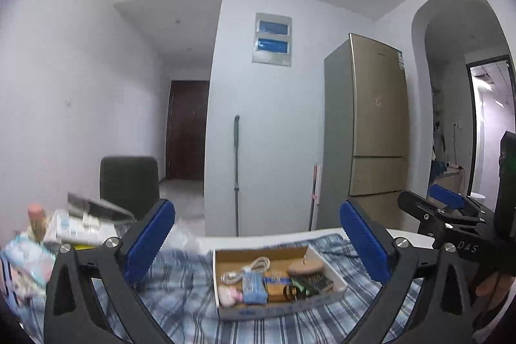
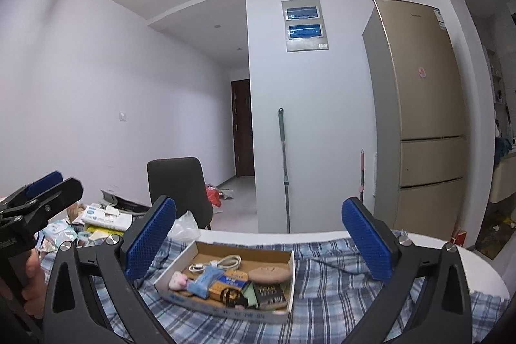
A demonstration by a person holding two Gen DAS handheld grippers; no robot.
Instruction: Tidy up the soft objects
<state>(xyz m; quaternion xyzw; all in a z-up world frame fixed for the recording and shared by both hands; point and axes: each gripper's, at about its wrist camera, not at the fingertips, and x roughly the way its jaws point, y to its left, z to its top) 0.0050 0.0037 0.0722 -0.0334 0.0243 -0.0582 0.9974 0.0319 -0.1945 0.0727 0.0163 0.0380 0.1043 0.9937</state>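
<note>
Both held level and side by side above the blue-and-white plaid cloth (image 2: 338,289) covering the worktop, likely so each camera takes in the whole shallow cardboard box (image 2: 180,260) before any reach. Left gripper (image 1: 258,244): blue ribbed pads spread wide, nothing between them. Right gripper (image 2: 259,240): equally wide, equally empty. Box sitting just ahead of both, slightly toward the left, open-topped for easy access from above.

Packed inside, touching one another: a coiled white cable (image 2: 219,263) at the back, a small pink-and-white plush toy (image 2: 179,281) at the near left corner, a light blue soft packet (image 2: 206,279) beside it, a yellow-and-blue carton (image 2: 230,279), a tan oval pad (image 2: 269,274) and a dark printed packet (image 2: 269,294) toward the right. Apparently already gathered, so probably late in the sorting.

Off to the left, a loose heap of white and pale blue packets (image 2: 96,218), perhaps awaiting their turn. Behind the worktop, a black chair (image 2: 177,182).
</note>
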